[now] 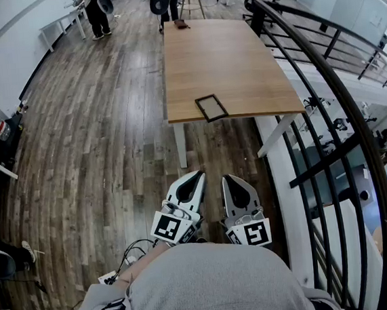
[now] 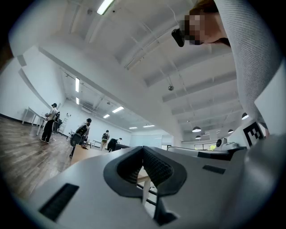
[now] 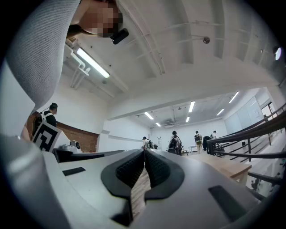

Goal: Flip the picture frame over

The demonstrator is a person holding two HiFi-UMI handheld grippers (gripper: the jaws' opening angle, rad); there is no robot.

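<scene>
Both tongs are closed, with nothing between the jaws. My left gripper and my right gripper sit side by side, close in front of me, pointing toward the table. The picture frame lies flat at the near edge of the table, a dark rim around bare wood, with its near corner just at that edge. Its long axis runs from near to far, turned a little so that the far end leans left. From the tongs it lies ahead and well apart, almost between their two lines but slightly right, so I judge the right gripper is nearer. I must first approach it and open the jaws.
</scene>
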